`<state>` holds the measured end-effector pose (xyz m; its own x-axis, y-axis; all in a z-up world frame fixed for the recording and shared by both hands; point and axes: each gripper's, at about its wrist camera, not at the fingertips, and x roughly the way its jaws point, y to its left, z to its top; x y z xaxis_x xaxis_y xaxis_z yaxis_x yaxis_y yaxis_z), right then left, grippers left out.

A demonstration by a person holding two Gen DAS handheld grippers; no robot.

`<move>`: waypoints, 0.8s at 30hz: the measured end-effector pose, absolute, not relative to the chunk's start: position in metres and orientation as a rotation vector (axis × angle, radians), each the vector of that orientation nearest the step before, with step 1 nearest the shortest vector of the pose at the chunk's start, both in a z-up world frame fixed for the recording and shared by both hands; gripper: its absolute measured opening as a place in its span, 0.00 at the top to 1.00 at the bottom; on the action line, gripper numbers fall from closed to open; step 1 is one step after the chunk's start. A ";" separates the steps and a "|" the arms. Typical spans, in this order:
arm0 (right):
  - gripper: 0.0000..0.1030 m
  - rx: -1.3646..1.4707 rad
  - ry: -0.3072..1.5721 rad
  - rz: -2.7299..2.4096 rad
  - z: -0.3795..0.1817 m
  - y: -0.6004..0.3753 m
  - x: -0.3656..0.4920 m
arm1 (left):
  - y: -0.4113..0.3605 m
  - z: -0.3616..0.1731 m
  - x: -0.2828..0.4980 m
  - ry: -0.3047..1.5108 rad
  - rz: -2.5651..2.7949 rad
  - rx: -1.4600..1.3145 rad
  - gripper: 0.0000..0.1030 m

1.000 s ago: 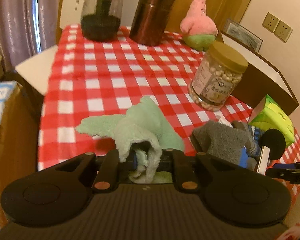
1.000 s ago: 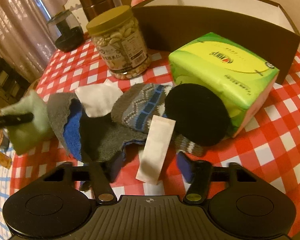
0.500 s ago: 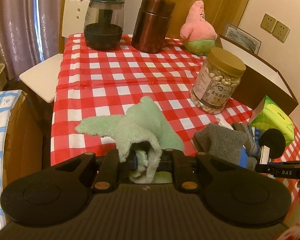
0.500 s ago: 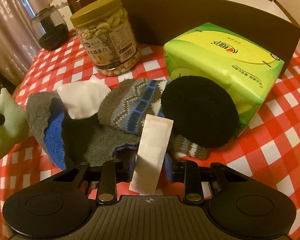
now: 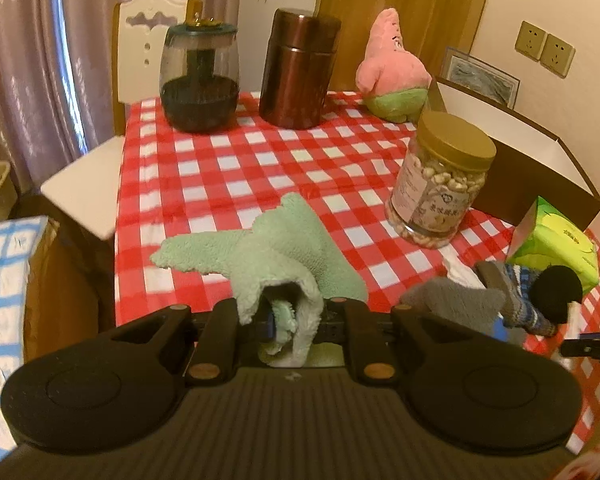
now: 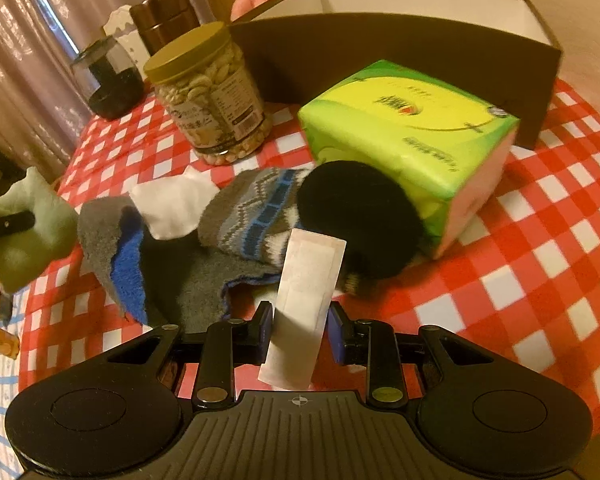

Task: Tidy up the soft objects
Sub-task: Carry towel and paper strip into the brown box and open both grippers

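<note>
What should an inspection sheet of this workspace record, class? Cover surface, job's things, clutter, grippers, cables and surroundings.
Surface: red-and-white checked tablecloth.
Job's things: mint-green fleece cloth; grey-and-blue fleece cloth; patterned knit sock; round black pad; white paper strip; pink star plush; open brown box.
Clutter: gold-lidded nut jar; brown metal canister; dark glass jar; green tissue pack.
Grippers: left gripper shut on mint-green fleece cloth; right gripper flanks white paper strip, grip unclear.
Cables: nothing seen.
Surroundings: white chair; curtains; wall sockets.
</note>
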<state>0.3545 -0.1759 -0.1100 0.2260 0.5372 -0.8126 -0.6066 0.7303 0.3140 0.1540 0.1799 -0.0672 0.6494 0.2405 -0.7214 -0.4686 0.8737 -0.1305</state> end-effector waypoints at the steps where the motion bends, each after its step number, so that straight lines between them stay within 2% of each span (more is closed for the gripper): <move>1: 0.71 -0.071 1.088 0.783 -0.108 -0.180 0.356 | 0.181 -0.066 0.156 0.764 0.410 -0.309 0.88; 12: 0.71 -0.048 1.059 0.632 -0.087 -0.242 0.400 | 0.216 -0.052 0.202 0.764 0.411 -0.196 0.88; 24: 0.71 -0.064 0.908 0.486 -0.045 -0.284 0.488 | 0.242 -0.040 0.281 0.757 0.376 -0.093 0.88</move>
<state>0.4880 -0.2835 -0.0446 0.5154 0.3775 -0.7693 -0.4307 0.8902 0.1483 0.2806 0.2423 -0.0396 0.6640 0.2988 -0.6854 -0.3650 0.9296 0.0516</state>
